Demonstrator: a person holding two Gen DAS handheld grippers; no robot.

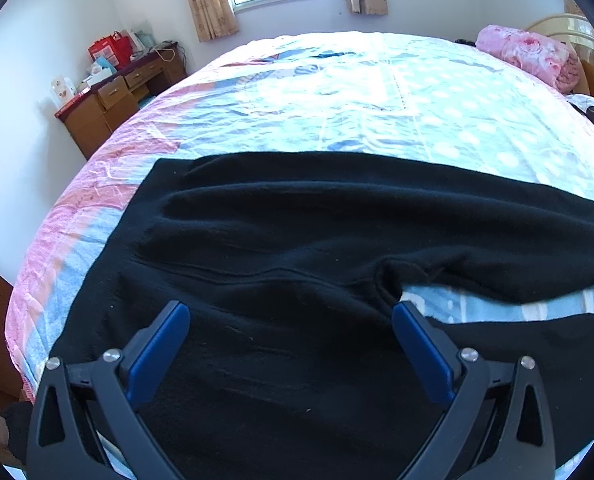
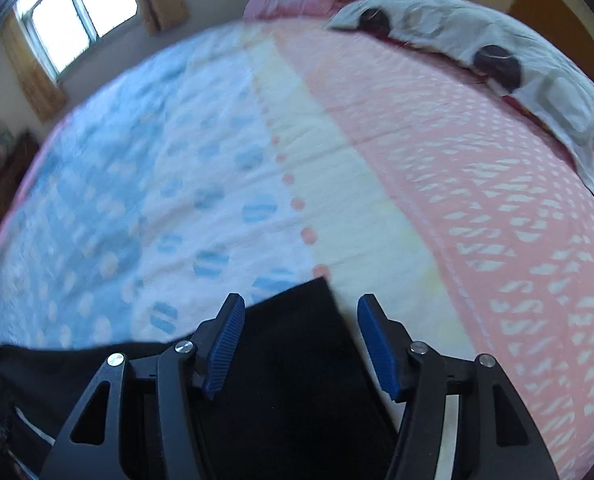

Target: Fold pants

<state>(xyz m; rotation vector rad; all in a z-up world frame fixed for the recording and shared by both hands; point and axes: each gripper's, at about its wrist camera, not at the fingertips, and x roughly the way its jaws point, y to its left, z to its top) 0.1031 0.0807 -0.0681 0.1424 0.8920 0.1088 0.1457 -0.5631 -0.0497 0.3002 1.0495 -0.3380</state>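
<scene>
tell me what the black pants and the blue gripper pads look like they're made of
Pants: probably a soft knit, cotton or fleece; matte black with a faintly fuzzy surface, lint specks and rounded folds.

Pads on the right gripper: probably rubber or soft plastic; matte blue with fine ribbing. The left gripper's look smoother.

1. Left gripper [image 1: 291, 310]: jaws spread wide, nothing clamped between the blue pads [image 1: 159, 354]. Pointed forward and angled downward.
2. Right gripper [image 2: 301, 304]: jaws also apart, narrower gap than the left, blue ribbed pads [image 2: 225, 346] gripping nothing. Also tilted downward.
3. Both black finger linkages intact, pivot screws visible on each side.
4. Right wrist view is motion-blurred; left view is sharp.
5. The person's hands and arms are out of both views.
</scene>
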